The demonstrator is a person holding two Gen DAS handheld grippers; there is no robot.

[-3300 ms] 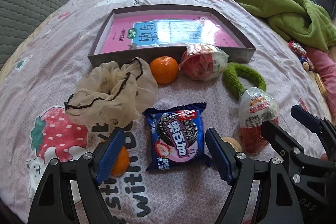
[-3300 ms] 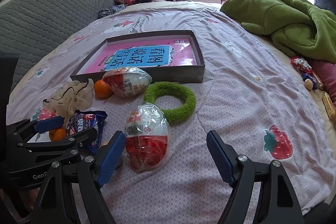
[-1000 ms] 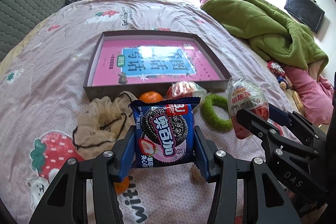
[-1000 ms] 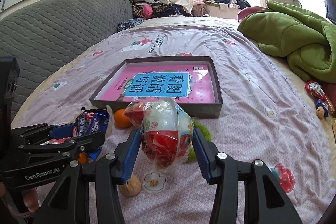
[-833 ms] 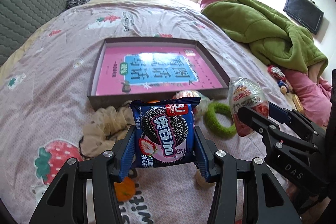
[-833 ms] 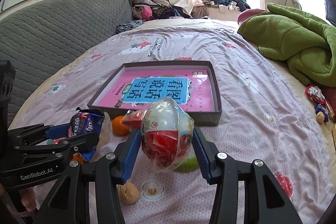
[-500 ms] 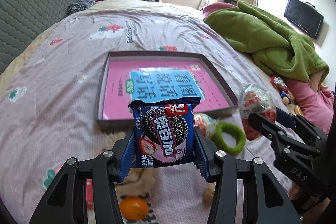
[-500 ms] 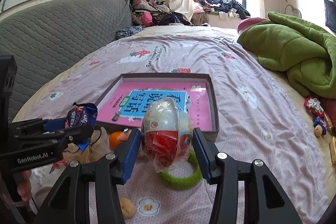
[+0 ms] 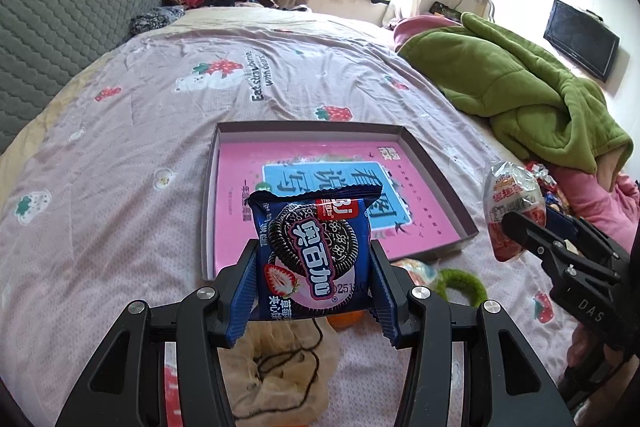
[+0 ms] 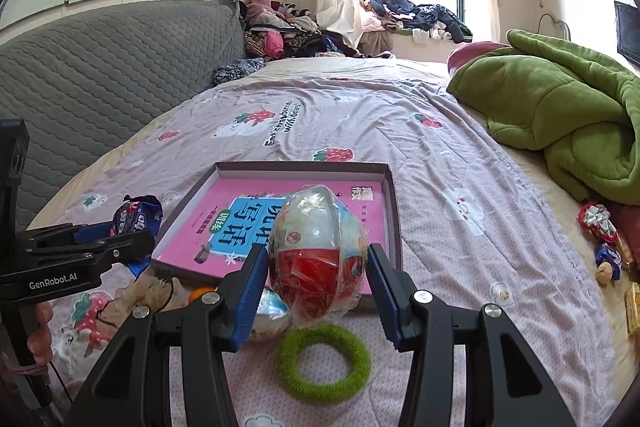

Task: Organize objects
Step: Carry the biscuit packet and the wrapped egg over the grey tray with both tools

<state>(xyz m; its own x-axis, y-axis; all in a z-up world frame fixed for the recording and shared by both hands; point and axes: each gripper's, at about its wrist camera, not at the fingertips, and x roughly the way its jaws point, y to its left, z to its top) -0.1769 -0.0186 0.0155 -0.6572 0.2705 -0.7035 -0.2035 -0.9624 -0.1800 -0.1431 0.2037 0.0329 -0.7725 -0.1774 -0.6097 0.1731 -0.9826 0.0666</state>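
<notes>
Both loads are up in the carry step: left gripper (image 9: 314,269) clamps the cookie packet (image 9: 314,251), right gripper (image 10: 318,281) the wrapped egg (image 10: 318,251), next lowering both into the far tray (image 9: 436,179).

Right hand-held gripper (image 10: 317,281) clamps wrapped egg (image 10: 318,253) above tray (image 10: 394,203).

The blue biscuit packet (image 9: 314,251) between the left tool's (image 9: 314,283) pads bears large Chinese characters reading 奥百加 across a cookie picture. Beyond it, the bedsheet (image 9: 256,83) prints "Eat strawberries with bears". The left tool's body reads "GenRobot.AI" in the right wrist view; the right tool's (image 10: 316,281) body reads "DAS".
</notes>
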